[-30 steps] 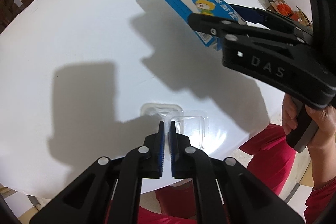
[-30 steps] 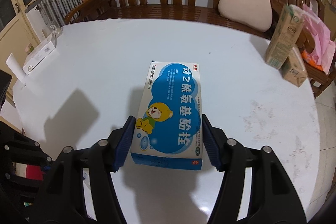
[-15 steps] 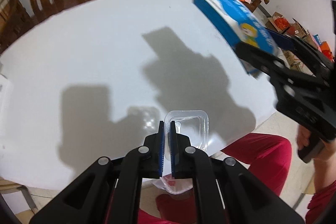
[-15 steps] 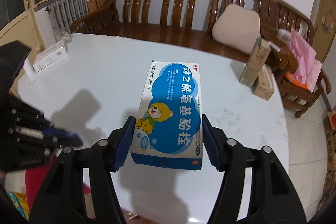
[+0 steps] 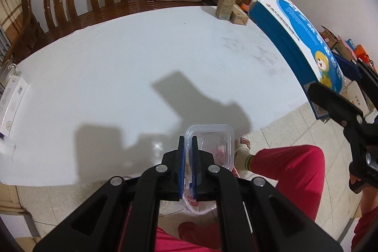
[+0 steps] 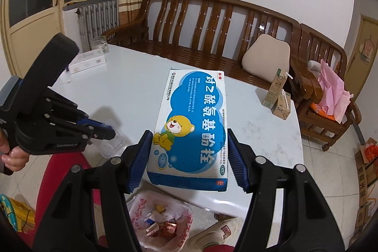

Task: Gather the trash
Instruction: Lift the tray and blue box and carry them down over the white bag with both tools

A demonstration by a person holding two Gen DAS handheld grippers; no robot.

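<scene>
We see the left gripper [image 5: 187, 165] pinching the near rim of a clear plastic tray [image 5: 210, 145], its blue pads pressed onto that edge; the tray juts forward from the fingertips, held off the white table [image 5: 122, 67] at its near edge. The right gripper [image 6: 187, 159] clamps a blue medicine box [image 6: 192, 126] by its long sides, most of the box reaching ahead of the fingers, above the table edge. Below it on the floor sits a plastic trash bag [image 6: 163, 223] with wrappers inside. The tray seems to hang over that bag too, though we cannot be sure. Two drink cartons [image 6: 278, 96] stand near the table's far edge.
</scene>
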